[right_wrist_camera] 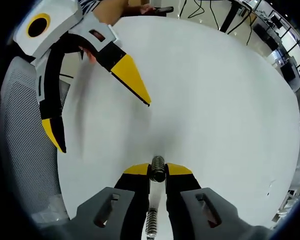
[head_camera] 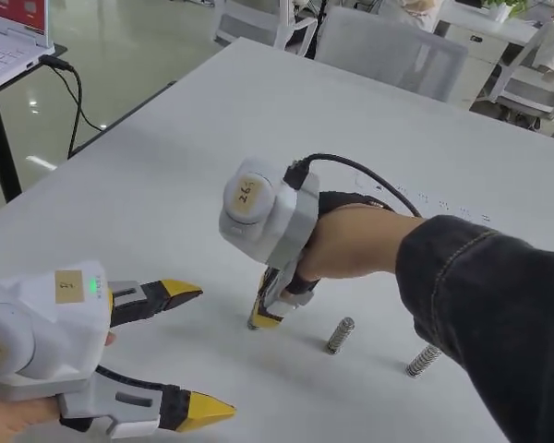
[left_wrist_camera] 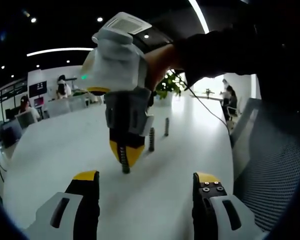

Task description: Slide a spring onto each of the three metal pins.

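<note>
- A plain white desk is seen, its top smooth and bare, and a grey mesh chair is drawn up to its far edge.
- The right claw is gripped by a hand and pointed tip-down at the desk. It is closed on a spring, which is pinched upright between the yellow tips just at the desk top.
- A second spring and a third spring are stood upright on the desk just beside that claw, near each other but apart. Whether a pin runs inside each cannot be told.
- The left claw is spread wide and empty near the desk's near edge, aimed toward the right claw.
- A laptop is set on a dark side stand, and a black cable is hung from it over a glossy floor.
- In the left gripper view, strip ceiling lights and a potted plant are made out in an open office.
</note>
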A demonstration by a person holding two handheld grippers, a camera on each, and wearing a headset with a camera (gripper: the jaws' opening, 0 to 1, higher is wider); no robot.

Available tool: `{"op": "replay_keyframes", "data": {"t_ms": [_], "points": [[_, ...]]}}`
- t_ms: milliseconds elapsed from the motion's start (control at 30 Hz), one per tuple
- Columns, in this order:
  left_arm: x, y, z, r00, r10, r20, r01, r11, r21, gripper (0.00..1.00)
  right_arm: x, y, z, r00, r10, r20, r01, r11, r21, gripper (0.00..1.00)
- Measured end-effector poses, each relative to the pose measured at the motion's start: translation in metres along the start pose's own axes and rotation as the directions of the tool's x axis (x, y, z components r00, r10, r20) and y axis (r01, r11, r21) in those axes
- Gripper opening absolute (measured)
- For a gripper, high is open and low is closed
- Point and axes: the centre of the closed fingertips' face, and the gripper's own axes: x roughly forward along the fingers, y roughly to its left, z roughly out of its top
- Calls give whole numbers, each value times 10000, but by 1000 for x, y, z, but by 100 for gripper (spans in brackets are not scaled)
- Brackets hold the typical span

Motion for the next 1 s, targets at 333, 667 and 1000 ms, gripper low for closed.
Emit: {"op": "replay_keyframes", "data": {"t_ms": [333,667,1000], "points": [[1,-1,1,10000,2,-15,-2,10000,0,72,5,6,-3,9999,93,-60,-93,10000,7,9],[1,-2,2,10000,30,-47,-30,10000,-19,72,6,7,-2,9998,183,65,-183,9998,8,13],[1,-3,4,10000,17,-68,-17,10000,-27,71,6,4,-2,9998,43,168,-45,10000,68,9]]}}
